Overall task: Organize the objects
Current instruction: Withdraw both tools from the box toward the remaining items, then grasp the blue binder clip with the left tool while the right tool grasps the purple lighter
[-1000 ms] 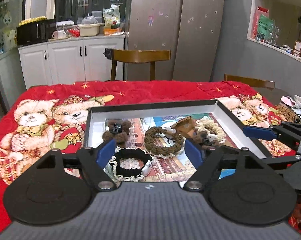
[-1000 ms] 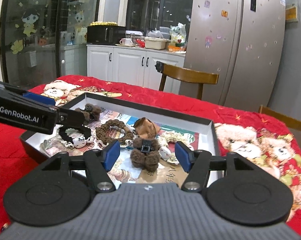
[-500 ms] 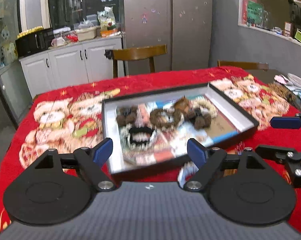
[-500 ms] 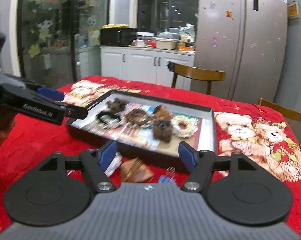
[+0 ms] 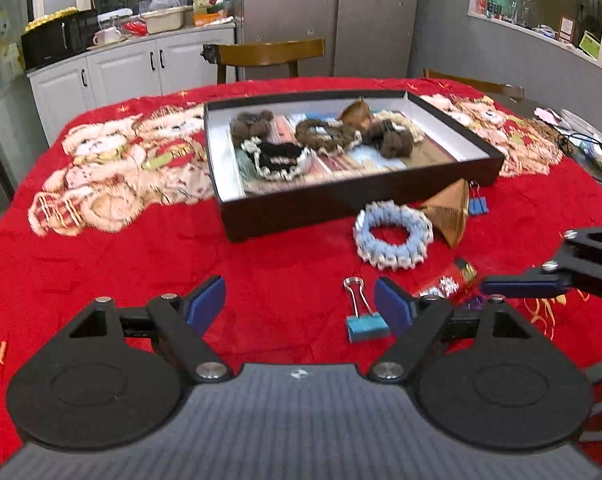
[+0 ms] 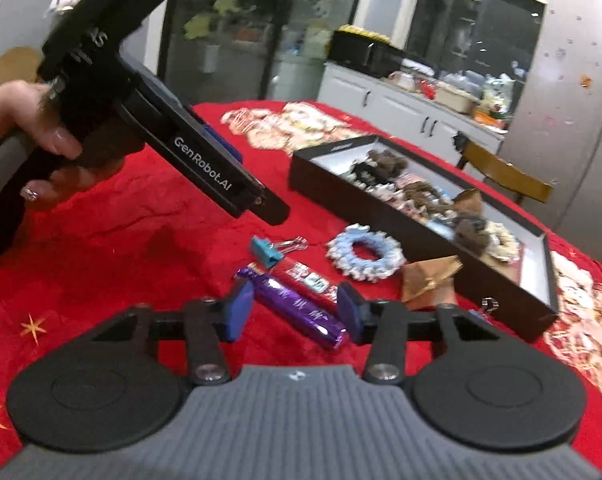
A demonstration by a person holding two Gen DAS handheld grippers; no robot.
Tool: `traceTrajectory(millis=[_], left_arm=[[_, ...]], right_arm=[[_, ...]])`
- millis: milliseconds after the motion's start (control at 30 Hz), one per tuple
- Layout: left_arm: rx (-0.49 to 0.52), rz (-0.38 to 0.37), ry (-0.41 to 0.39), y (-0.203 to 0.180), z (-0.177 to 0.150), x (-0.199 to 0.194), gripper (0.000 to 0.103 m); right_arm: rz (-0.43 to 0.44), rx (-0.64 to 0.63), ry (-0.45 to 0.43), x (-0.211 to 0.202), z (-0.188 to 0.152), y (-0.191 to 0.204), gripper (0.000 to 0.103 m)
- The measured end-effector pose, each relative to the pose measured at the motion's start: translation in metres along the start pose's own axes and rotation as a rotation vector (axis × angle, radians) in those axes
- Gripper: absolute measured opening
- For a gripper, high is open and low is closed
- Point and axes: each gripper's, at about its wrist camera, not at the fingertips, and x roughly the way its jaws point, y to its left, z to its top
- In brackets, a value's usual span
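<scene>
A black tray on the red cloth holds several scrunchies and hair ties. In front of it lie a light blue scrunchie, a brown bow, a red candy bar and a teal binder clip. My left gripper is open low over the cloth, the teal clip just inside its right finger. My right gripper straddles a purple candy bar that lies slantwise on the cloth. Its jaws are closing, and the pads stand a little apart from the bar.
A second blue binder clip lies by the tray's near right corner. A hand holds the left gripper above the cloth at left. Wooden chairs stand behind the table. Cables and small things lie at the far right edge.
Both grippers drew back from over the tray to the near cloth and sank. The loose things before the tray came into view. The right gripper rolled, and its jaws narrowed around the purple bar.
</scene>
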Motion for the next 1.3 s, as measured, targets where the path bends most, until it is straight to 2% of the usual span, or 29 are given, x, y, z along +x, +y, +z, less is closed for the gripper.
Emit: traceTrajectory(millis=[100,400,433,500,667,833,1033,1167,1300], left_arm=[[0.015,-0.011,0.009,-0.001,-0.004,0.001,0.085],[0.056,-0.08,0.038,-0.007,-0.013,0.006,0.085],[0.06,-0.086,0.036,-0.008,-0.014,0.006,0.085],[0.065,-0.103,0.035,-0.01,-0.013,0.006,0.085],[0.078,-0.133,0.04,-0.012,-0.015,0.007,0.085],[0.089,-0.132,0.041,-0.017,-0.017,0.012,0.085],[0.032,-0.129,0.0,-0.017,-0.014,0.02,0.084],[-0.009,-0.088,0.011,-0.016,-0.013,0.028,0.083],[-0.03,-0.061,-0.001,-0.021,-0.012,0.029,0.082]], right_arm=[[0.004,-0.019,0.031,0.011,-0.003,0.0,0.056],[0.01,-0.074,0.039,0.015,-0.007,-0.003,0.059],[0.015,-0.077,0.042,0.015,-0.007,-0.003,0.058],[0.042,-0.065,0.05,0.015,-0.006,-0.005,0.044],[0.036,-0.047,0.054,0.012,-0.007,-0.006,0.034],[0.004,0.031,0.066,0.012,-0.009,-0.016,0.026],[0.001,0.124,0.093,0.004,-0.013,-0.029,0.025],[-0.026,0.187,0.106,-0.003,-0.019,-0.036,0.025],[-0.052,0.185,0.105,-0.006,-0.022,-0.034,0.025]])
